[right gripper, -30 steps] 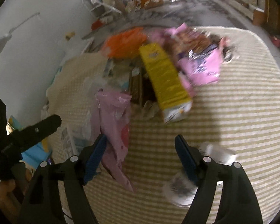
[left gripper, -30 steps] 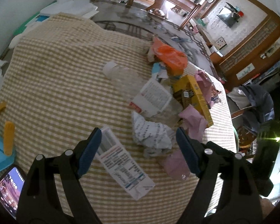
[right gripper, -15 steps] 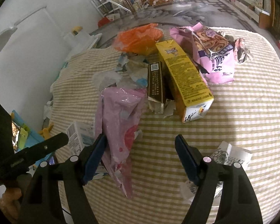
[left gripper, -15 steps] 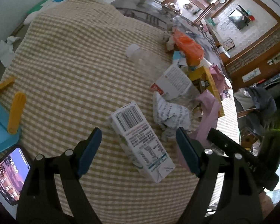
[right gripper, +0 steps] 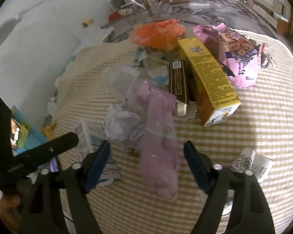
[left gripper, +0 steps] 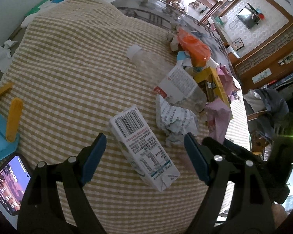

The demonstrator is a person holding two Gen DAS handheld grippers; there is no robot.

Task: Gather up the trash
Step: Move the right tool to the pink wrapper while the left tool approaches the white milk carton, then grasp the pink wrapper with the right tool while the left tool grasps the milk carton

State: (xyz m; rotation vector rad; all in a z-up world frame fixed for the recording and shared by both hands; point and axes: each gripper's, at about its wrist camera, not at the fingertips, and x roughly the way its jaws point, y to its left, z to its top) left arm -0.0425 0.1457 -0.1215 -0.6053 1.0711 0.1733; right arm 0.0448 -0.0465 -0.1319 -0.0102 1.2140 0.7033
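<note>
**Both grippers closing in on the trash pile**

Since 1 second ago the white carton (left gripper: 144, 148) has come from the edge of the left wrist view to lie squarely between the left jaws, and in the right wrist view the pink plastic wrapper (right gripper: 158, 146) now fills the gap between the right jaws, which have just been closing around it.

The left gripper (left gripper: 145, 154) stands released and wide, its blue pads clear of the carton on both sides. The right gripper (right gripper: 146, 161) has narrowed, but its pads are apart from the wrapper, so nothing is grasped.

Taking the carton as landmark: it lies flat on the checked bench (left gripper: 68, 68), barcode end away from the left camera. Just beyond it sits a crumpled printed paper (left gripper: 175, 122), and the pink wrapper lies beside that paper, on its far side from the carton. Further past the paper are a clear plastic bottle (left gripper: 166, 78), a yellow box (right gripper: 209, 81) and an orange bag (right gripper: 158, 33).

To do this step well, the right jaws should probably drop low enough to catch the wrapper's bulk rather than a loose edge, since thin film slips and tears. The carton lies at a slant to the left jaws; rolling the wrist to meet its long flat sides squarely would likely give a firmer hold.
</note>
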